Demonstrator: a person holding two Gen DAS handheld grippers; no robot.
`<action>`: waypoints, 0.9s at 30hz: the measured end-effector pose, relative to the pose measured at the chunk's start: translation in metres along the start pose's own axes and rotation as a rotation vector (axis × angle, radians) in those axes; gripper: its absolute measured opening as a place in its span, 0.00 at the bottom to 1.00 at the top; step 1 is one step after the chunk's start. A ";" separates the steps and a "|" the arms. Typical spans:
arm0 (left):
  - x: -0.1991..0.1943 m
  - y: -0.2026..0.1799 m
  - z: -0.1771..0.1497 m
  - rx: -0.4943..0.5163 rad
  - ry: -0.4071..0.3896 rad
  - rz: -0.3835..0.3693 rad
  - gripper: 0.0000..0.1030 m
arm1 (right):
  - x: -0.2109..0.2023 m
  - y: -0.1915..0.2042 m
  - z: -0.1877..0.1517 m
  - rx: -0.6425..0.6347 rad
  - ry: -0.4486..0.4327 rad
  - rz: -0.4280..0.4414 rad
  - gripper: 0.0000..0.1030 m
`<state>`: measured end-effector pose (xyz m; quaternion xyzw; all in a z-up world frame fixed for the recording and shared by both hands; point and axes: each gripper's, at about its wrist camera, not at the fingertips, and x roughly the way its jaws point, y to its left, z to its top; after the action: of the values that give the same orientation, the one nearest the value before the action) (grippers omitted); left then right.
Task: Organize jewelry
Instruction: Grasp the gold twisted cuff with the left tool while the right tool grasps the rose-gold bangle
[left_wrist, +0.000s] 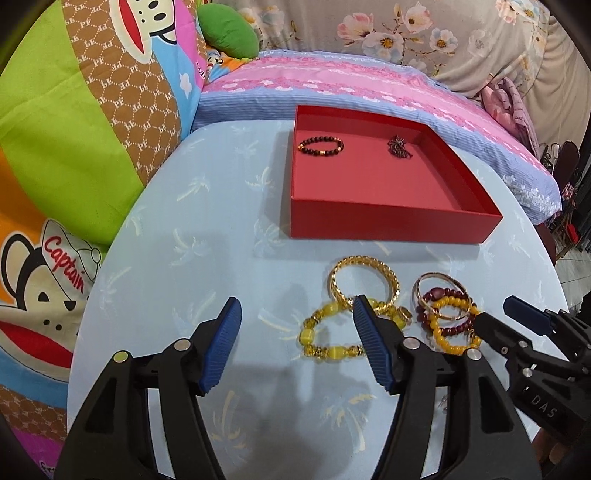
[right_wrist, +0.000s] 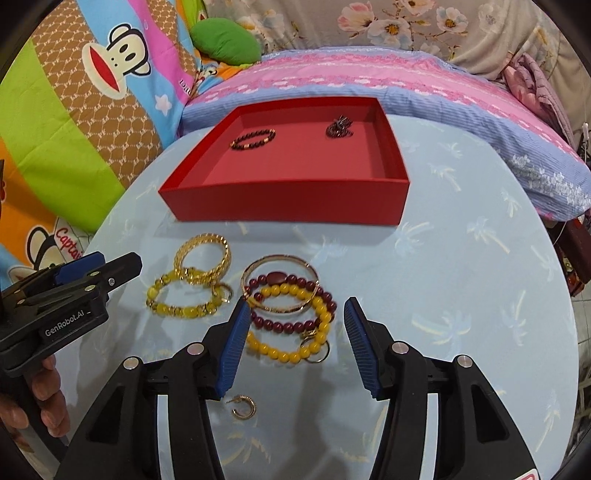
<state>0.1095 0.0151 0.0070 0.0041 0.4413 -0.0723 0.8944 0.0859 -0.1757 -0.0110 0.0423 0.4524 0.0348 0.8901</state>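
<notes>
A red tray (left_wrist: 388, 225) sits at twelve o'clock on the pale blue table (left_wrist: 184, 258), holding a dark beaded bracelet (left_wrist: 320, 145) and a dark tangled piece (left_wrist: 399, 147). Before it lie a gold bangle (left_wrist: 364, 284), a yellow bead bracelet (left_wrist: 332, 334) and a heap of maroon and yellow bracelets (right_wrist: 291, 314). A gold hoop earring (right_wrist: 244, 406) lies nearest. The left gripper (left_wrist: 297, 347) and right gripper (right_wrist: 293, 347) hover with jaws apart, holding nothing.

Bare tablecloth (right_wrist: 461, 295) right of bracelets (right_wrist: 288, 306), red box (right_wrist: 284, 203) walling far side
</notes>
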 end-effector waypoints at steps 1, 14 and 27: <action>0.001 0.000 -0.002 -0.002 0.004 0.003 0.60 | 0.003 0.001 -0.001 -0.003 0.007 0.003 0.51; 0.017 0.006 -0.003 -0.022 0.043 -0.001 0.63 | 0.039 0.010 0.013 -0.027 0.041 0.010 0.52; 0.028 0.009 0.001 -0.035 0.066 -0.012 0.63 | 0.056 0.020 0.029 -0.074 0.040 -0.018 0.55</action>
<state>0.1287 0.0202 -0.0150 -0.0120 0.4716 -0.0698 0.8789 0.1421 -0.1512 -0.0366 0.0046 0.4690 0.0442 0.8821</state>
